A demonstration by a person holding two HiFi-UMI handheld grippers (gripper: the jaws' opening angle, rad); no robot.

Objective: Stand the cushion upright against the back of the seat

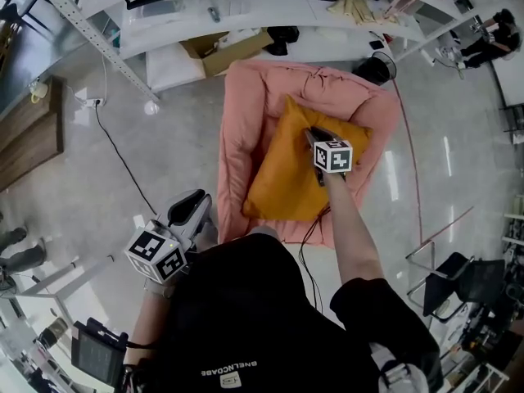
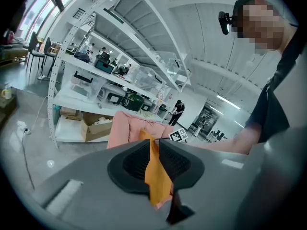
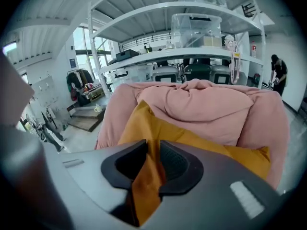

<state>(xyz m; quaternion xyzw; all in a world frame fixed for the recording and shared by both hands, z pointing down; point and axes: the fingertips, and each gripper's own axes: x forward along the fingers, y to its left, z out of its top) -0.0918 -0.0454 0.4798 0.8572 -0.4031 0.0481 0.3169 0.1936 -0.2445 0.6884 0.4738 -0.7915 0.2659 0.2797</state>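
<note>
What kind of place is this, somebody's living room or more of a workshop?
Probably a lab or workshop, not a home: tall white metal shelving holds equipment and a clear plastic bin, the floor is bare polished concrete, and a person stands in the back.

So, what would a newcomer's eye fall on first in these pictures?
The orange cushion on the pink seat, in the middle of the grey floor, stands out first. Next comes the right gripper, over the cushion, its marker cube bright against the orange; the left gripper hangs low beside the person, apart from the seat.
</note>
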